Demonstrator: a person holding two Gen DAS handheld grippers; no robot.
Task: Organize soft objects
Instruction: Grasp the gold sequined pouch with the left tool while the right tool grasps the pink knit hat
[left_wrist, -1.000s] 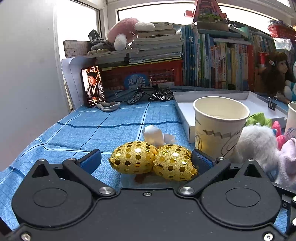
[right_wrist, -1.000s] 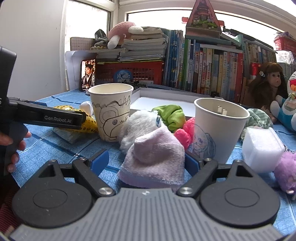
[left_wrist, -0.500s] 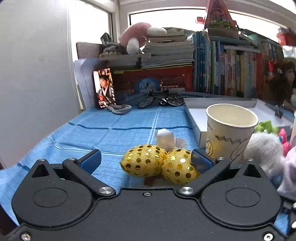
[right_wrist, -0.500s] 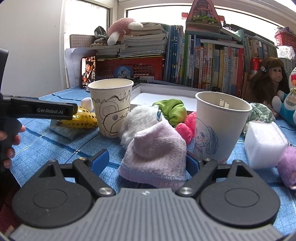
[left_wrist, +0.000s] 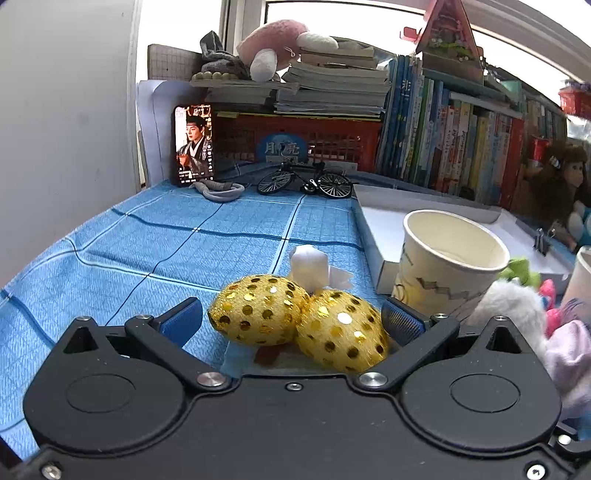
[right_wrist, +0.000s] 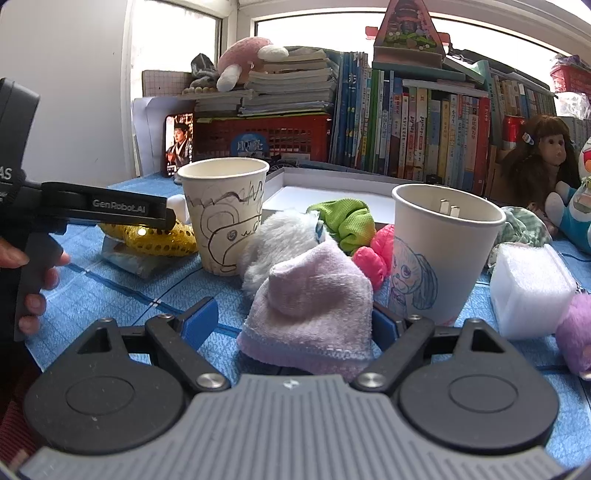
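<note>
A pink towel (right_wrist: 310, 306) lies bunched in a peak on the blue checked worktop (right_wrist: 122, 295), between the spread blue pads of the right gripper (right_wrist: 288, 325); the jaws stand wide and the left pad is clear of the cloth, while the right pad is partly hidden behind it. Just behind the towel a white fluffy toy (right_wrist: 277, 243) leans against a paper cup with a drawn cartoon (right_wrist: 225, 210), whose inside looks empty in the left wrist view. To the right stands a second paper cup with a dog drawing (right_wrist: 443, 243); two small pale pieces show just inside its rim, too small to name. Between the cups lie a bright pink soft piece (right_wrist: 373, 254) and a green cloth (right_wrist: 347, 221), the latter at the edge of a shallow white box lid (right_wrist: 332, 188) whose visible floor is bare. A white foam block (right_wrist: 528, 288) and a purple fluffy thing (right_wrist: 576, 332) sit near the right. To the left, the left gripper (left_wrist: 291, 325) is also open, its pads on either side of two gold sequinned balls (left_wrist: 295, 321) that rest on a pale flat packet, with a small white wad (left_wrist: 310, 269) behind them. A hand (right_wrist: 33, 280) holds that gripper's handle. Far back, a red basket (right_wrist: 266, 136) sits under stacked books.
</note>
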